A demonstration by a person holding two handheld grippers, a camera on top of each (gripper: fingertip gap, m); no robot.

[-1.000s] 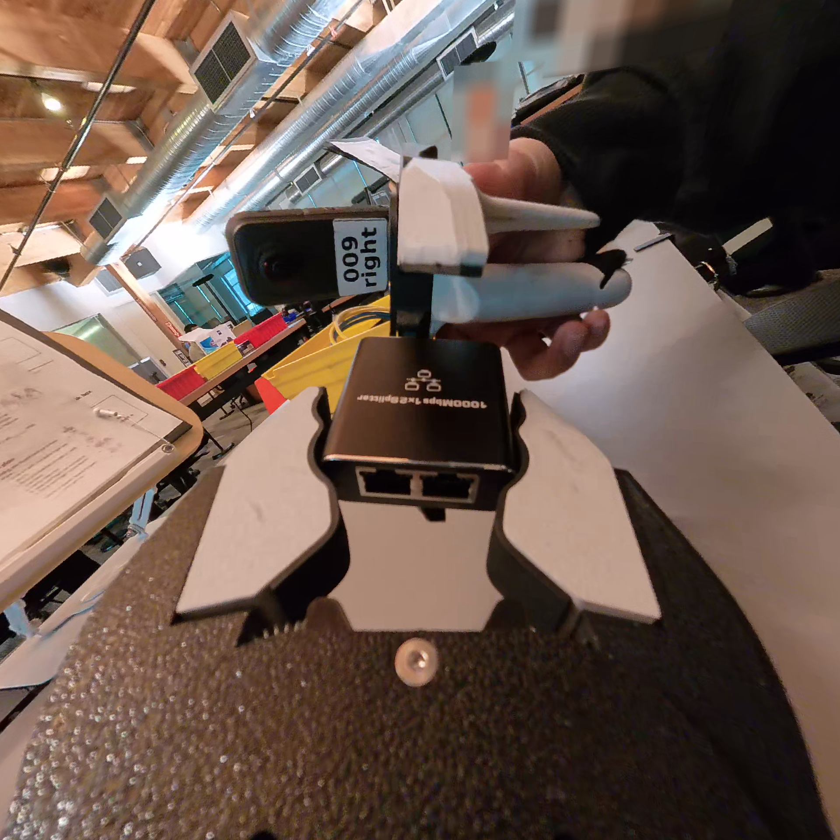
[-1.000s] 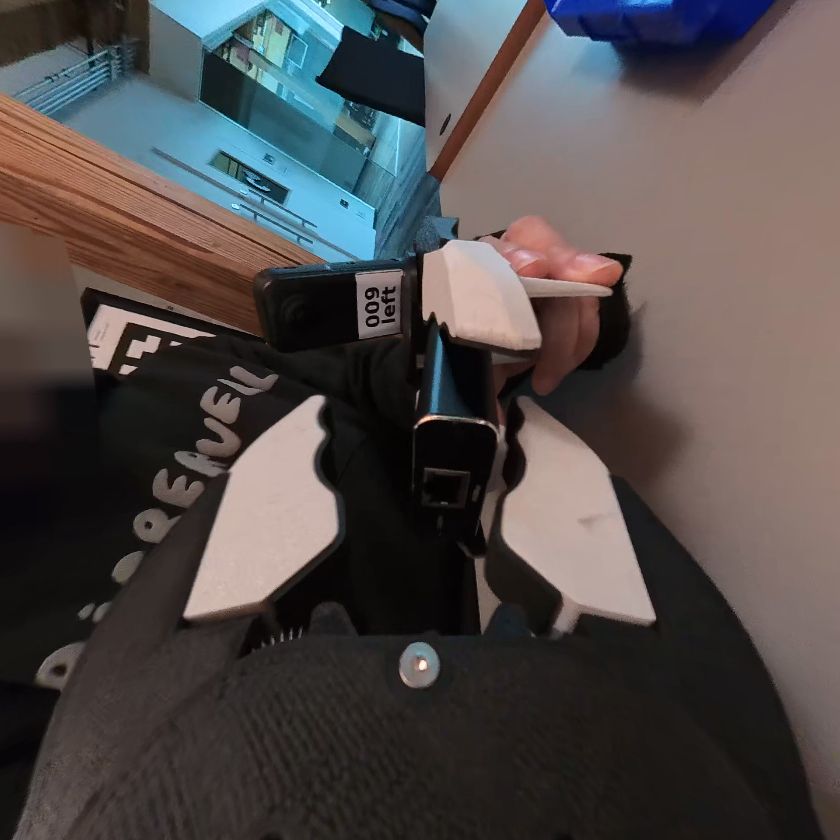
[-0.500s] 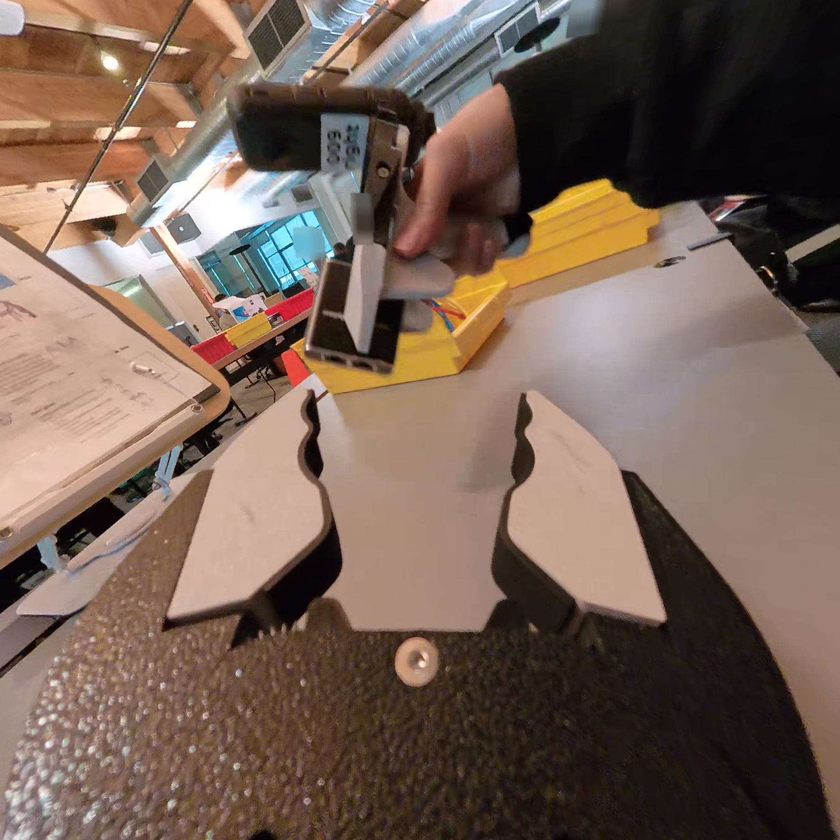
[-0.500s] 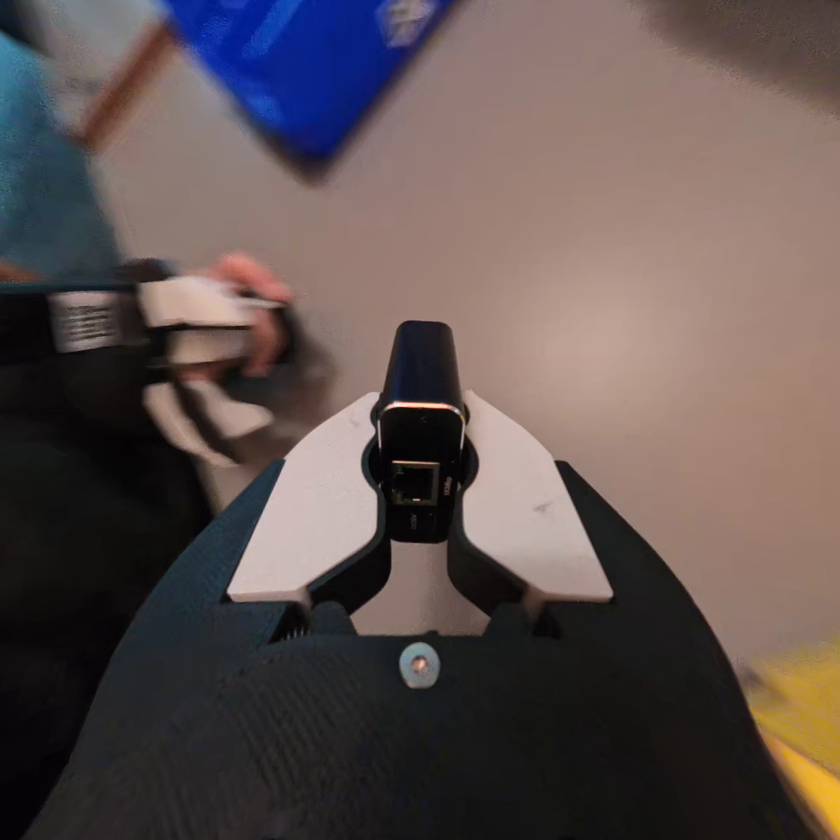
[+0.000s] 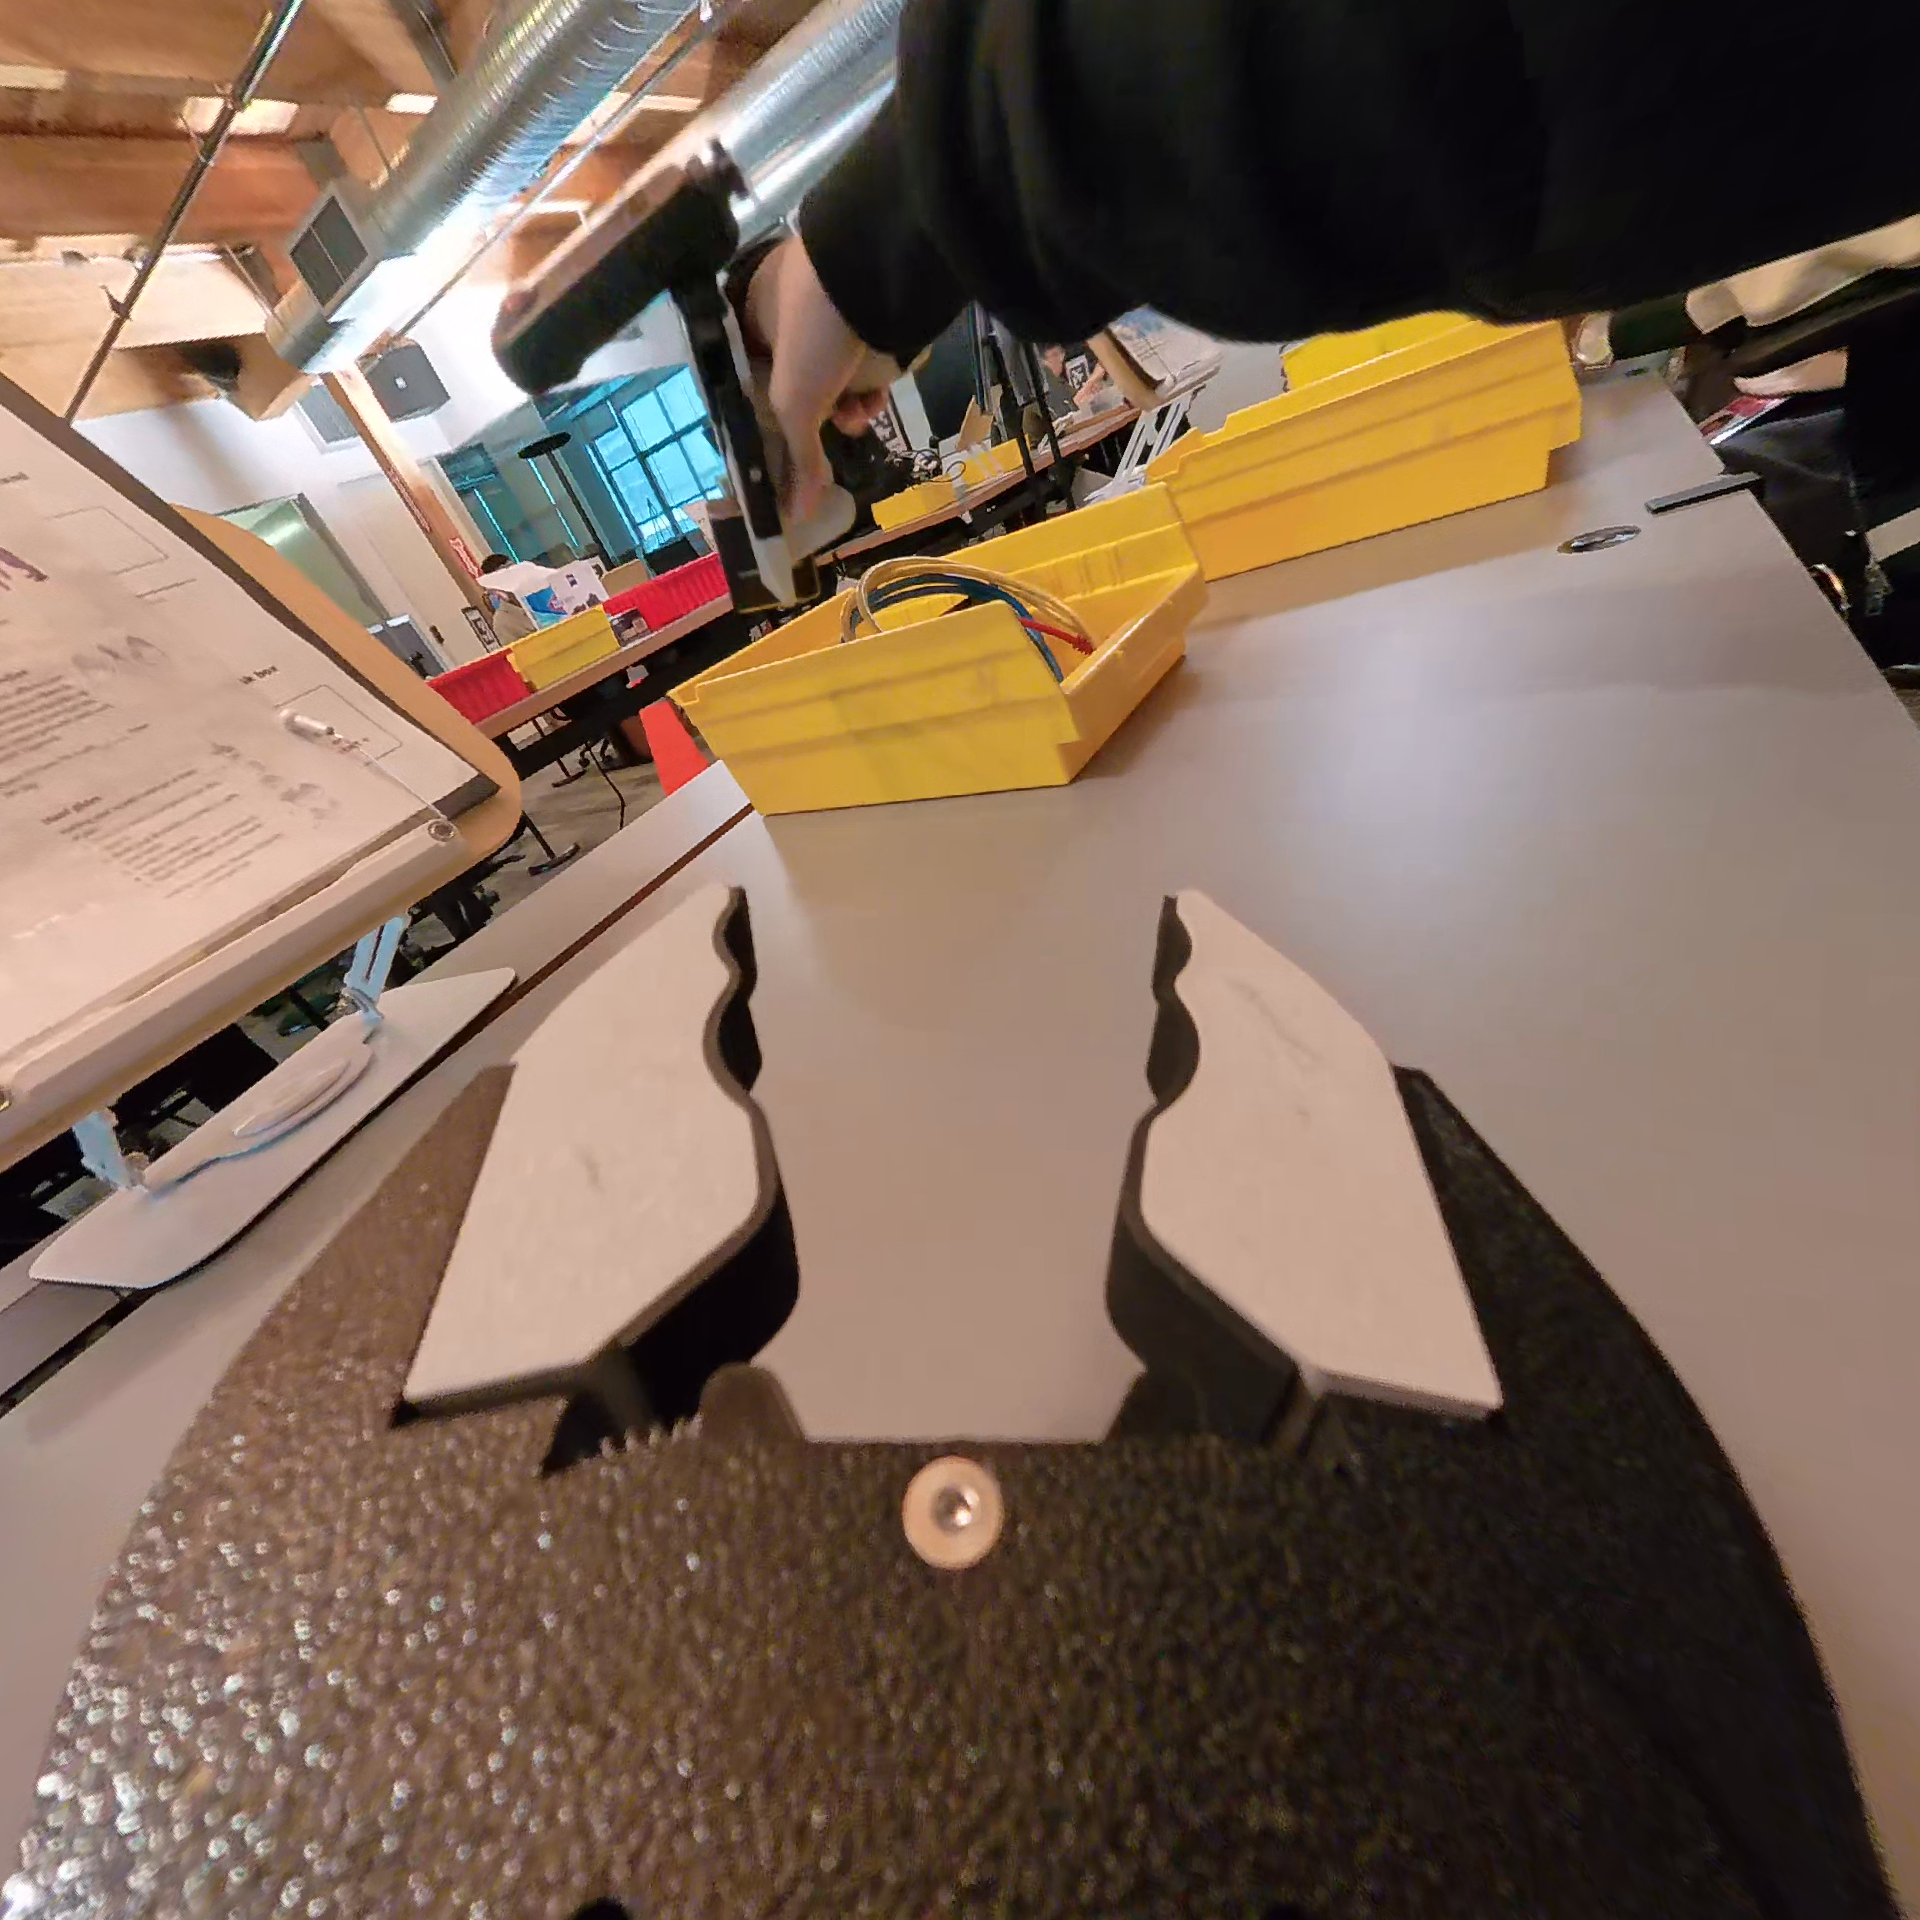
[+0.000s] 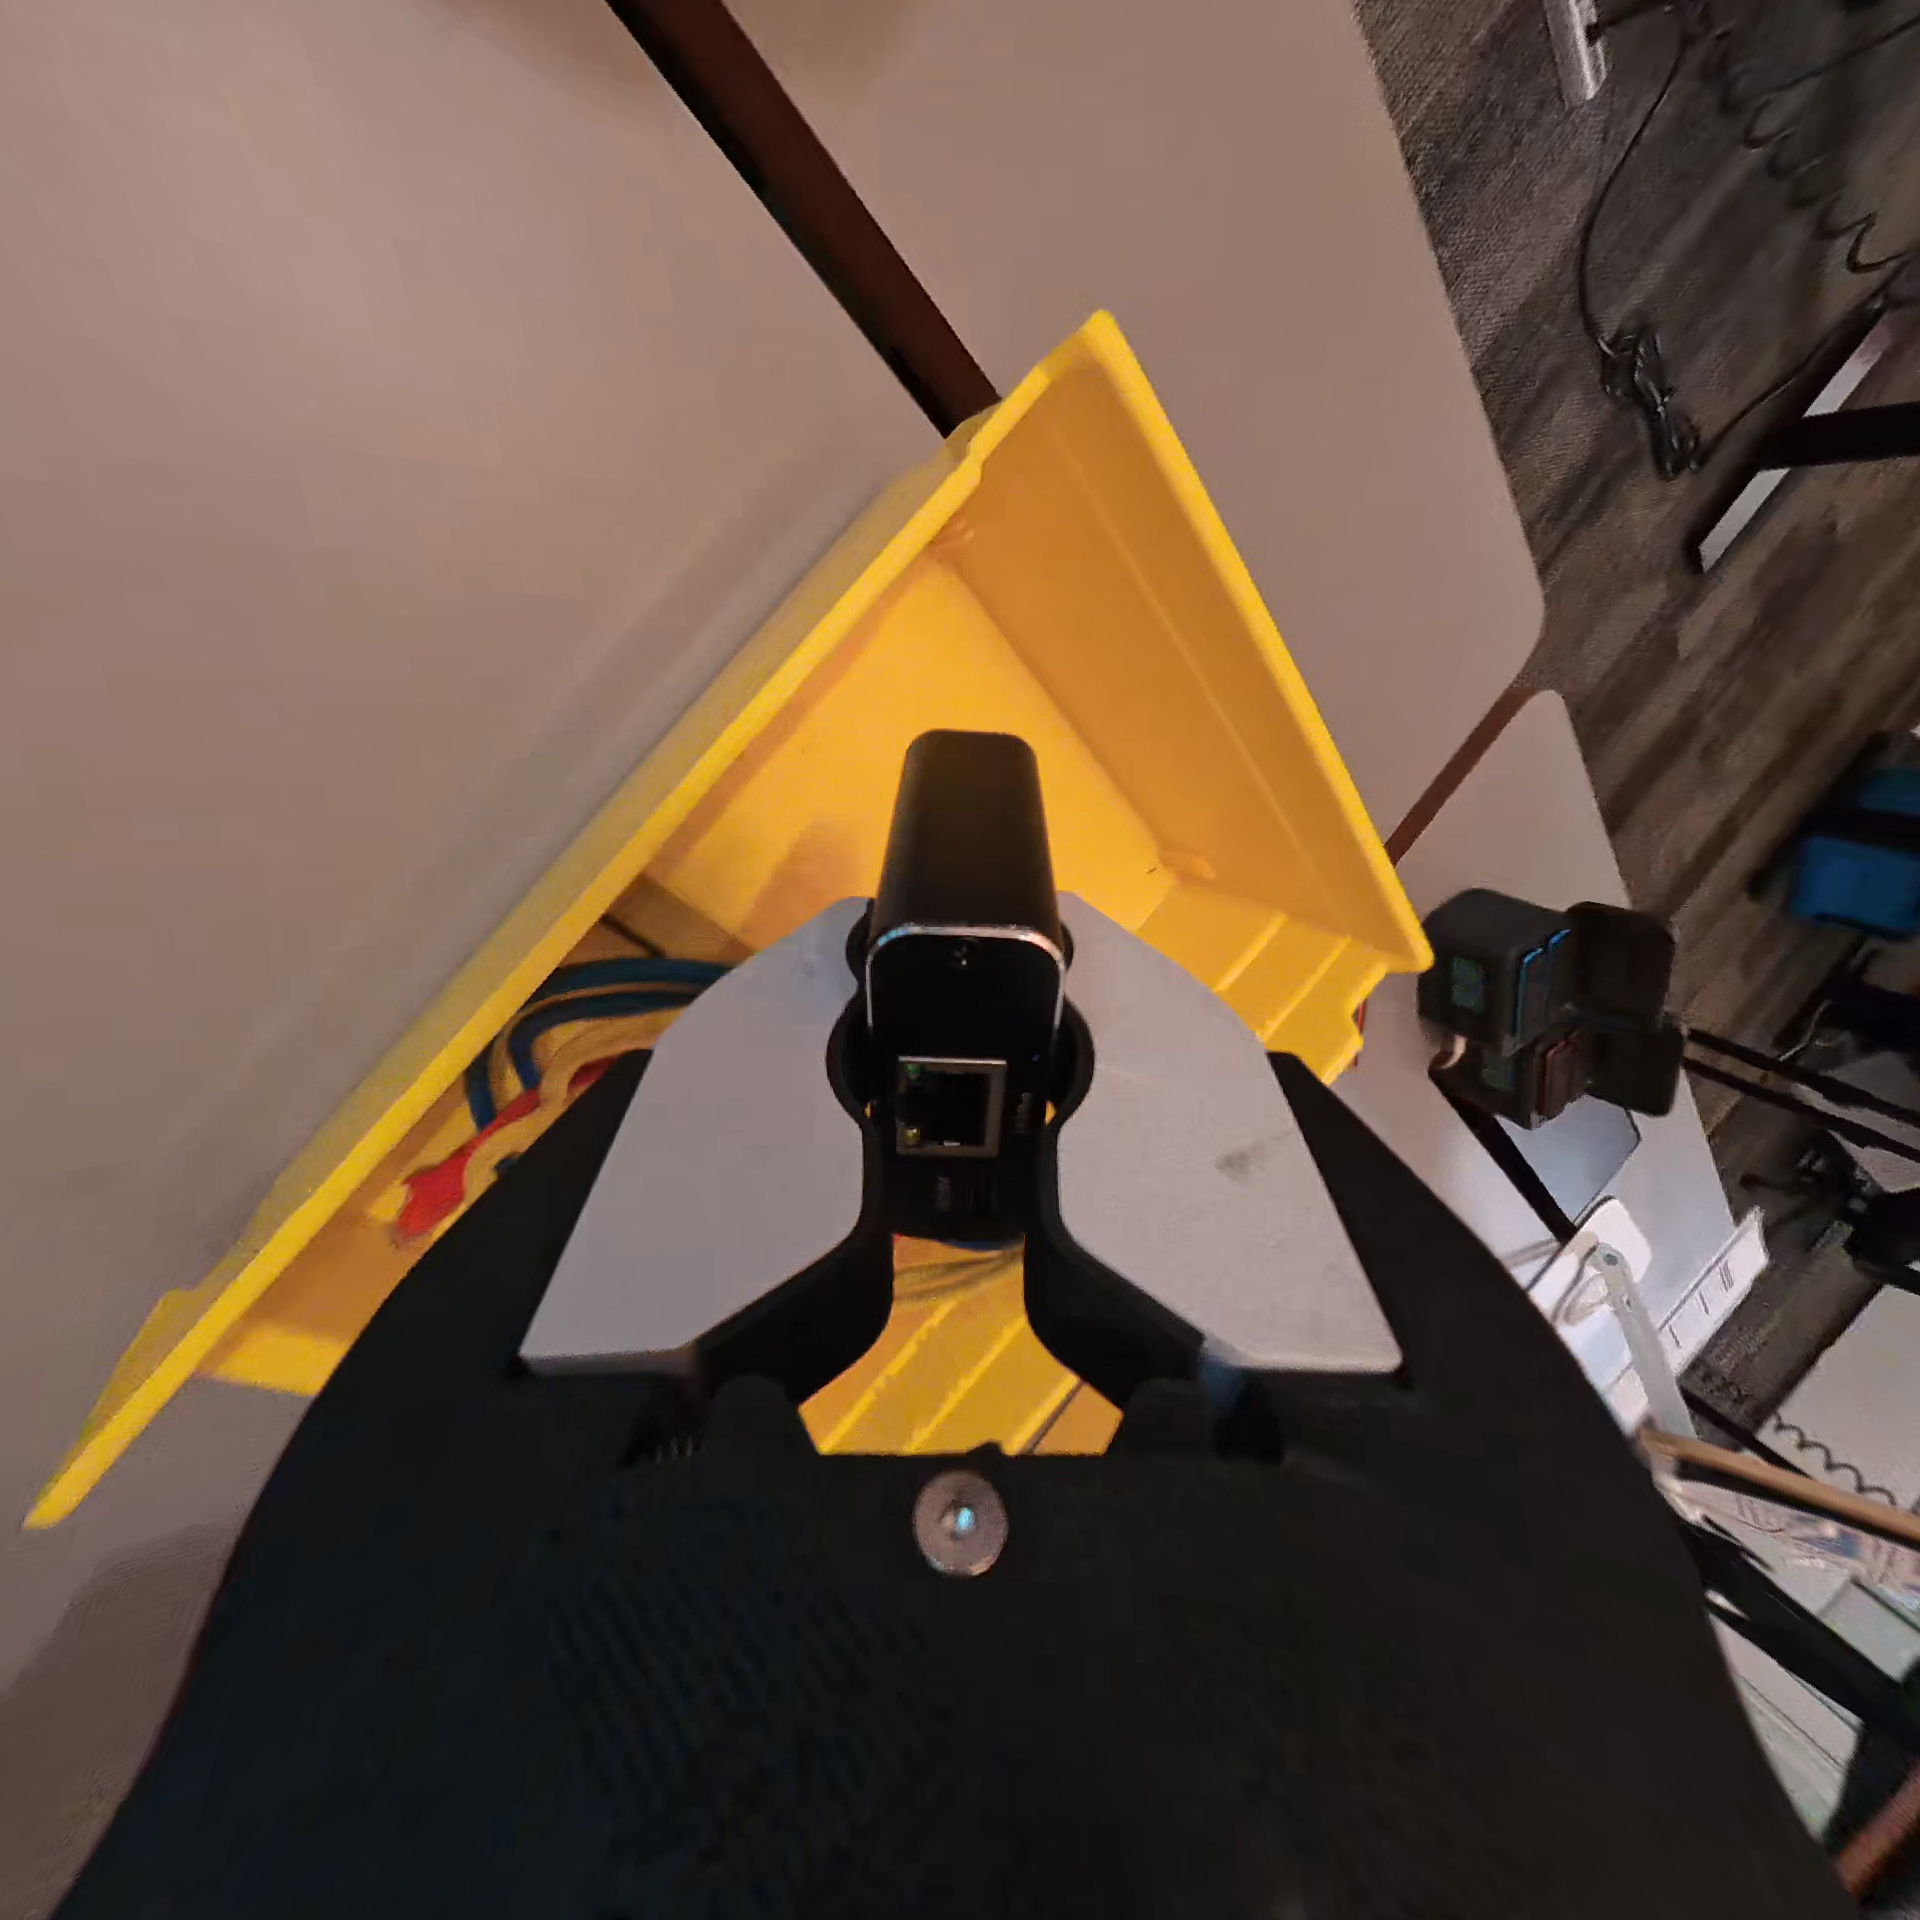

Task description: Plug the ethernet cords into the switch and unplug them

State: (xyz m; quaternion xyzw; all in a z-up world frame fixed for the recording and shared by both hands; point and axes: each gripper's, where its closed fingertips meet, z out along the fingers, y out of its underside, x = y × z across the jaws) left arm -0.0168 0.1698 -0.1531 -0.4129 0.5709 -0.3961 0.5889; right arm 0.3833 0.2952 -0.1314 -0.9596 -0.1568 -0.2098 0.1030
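At frame centre, the right gripper [image 6: 964, 1049] is clenched on a small, glossy black, box-shaped plastic switch [image 6: 966, 925], held over the yellow plastic bin [image 6: 1132, 623] of coloured ethernet cords [image 6: 499, 1081]. The switch is judged light, rigid and slippery; its flat sides are best gripped. The left gripper [image 5: 956, 997] is spread, empty.
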